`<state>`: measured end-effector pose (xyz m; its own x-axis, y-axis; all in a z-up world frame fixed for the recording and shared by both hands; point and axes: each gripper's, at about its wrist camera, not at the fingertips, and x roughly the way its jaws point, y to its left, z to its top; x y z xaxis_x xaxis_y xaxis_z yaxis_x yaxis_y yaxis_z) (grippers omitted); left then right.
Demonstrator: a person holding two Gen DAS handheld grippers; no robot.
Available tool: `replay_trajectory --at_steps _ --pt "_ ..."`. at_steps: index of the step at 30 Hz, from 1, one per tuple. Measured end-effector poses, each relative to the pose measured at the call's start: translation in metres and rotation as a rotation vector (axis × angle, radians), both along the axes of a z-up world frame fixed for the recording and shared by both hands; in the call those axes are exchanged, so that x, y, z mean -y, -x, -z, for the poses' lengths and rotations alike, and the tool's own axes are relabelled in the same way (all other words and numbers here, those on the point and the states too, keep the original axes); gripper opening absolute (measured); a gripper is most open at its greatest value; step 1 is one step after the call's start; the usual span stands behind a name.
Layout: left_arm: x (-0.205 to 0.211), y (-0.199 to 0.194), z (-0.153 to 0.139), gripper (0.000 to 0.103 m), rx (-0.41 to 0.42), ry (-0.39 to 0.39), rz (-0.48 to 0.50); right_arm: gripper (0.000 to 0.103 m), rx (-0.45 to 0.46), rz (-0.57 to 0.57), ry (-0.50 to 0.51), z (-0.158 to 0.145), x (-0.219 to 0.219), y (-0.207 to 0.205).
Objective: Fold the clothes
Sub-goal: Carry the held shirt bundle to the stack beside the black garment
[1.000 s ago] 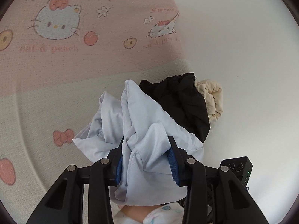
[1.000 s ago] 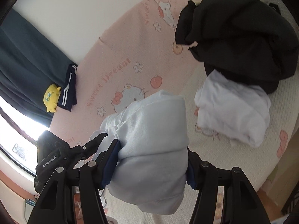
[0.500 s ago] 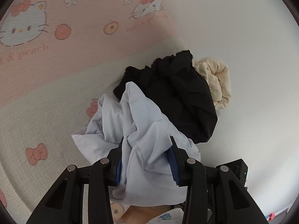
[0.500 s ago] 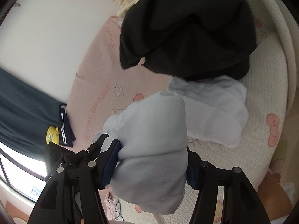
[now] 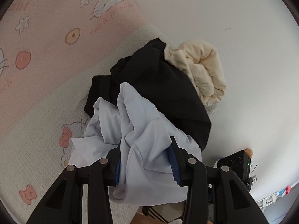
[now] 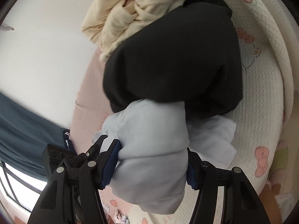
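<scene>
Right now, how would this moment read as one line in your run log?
step: carrying garment | left hand-held gripper: shut on light blue garment | right hand-held gripper: shut on light blue garment | ahead: black garment

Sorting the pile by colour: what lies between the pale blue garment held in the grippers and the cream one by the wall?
The black garment lies between the pale blue garment and the cream garment, overlapping both; both wrist views show it.

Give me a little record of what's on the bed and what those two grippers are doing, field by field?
Surface: pink and cream cartoon-print bedspread
Left gripper: shut on a pale blue soft cotton garment
Right gripper: shut on a bunched part of the pale blue garment
Pile behind: crumpled black fabric garment, rumpled cream fabric garment beyond it
Folding: not finished; garment bunched
</scene>
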<state>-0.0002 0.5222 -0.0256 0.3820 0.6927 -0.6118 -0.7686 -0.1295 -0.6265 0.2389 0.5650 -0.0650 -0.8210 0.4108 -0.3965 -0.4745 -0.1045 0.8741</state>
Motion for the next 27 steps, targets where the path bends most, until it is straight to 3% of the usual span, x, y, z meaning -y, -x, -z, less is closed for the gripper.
replay_trajectory --at_steps 8,12,14,20,22,24,27 --pt "-0.008 0.003 0.014 0.038 0.008 -0.01 0.026 0.061 0.036 -0.003 -0.003 0.003 -0.004 0.001" --pt "-0.01 0.017 0.044 0.038 0.116 0.023 0.013 0.061 0.107 -0.027 0.006 0.013 -0.006 0.009" --pt "-0.011 0.022 0.058 0.038 0.131 0.013 0.014 0.061 0.126 -0.023 0.045 0.023 -0.009 0.011" --pt "-0.019 0.023 0.085 0.042 0.081 0.047 -0.007 0.061 0.134 0.003 0.145 0.048 -0.02 0.012" --pt "-0.021 0.022 0.086 0.042 0.069 0.047 -0.017 0.061 0.163 0.005 0.117 0.043 -0.023 0.014" --pt "-0.025 0.019 0.08 0.042 0.025 0.064 -0.026 0.061 0.176 0.016 0.097 0.038 -0.025 0.015" --pt "-0.029 0.012 0.064 0.042 -0.111 0.058 -0.044 0.061 0.166 0.043 0.082 0.034 -0.028 0.015"
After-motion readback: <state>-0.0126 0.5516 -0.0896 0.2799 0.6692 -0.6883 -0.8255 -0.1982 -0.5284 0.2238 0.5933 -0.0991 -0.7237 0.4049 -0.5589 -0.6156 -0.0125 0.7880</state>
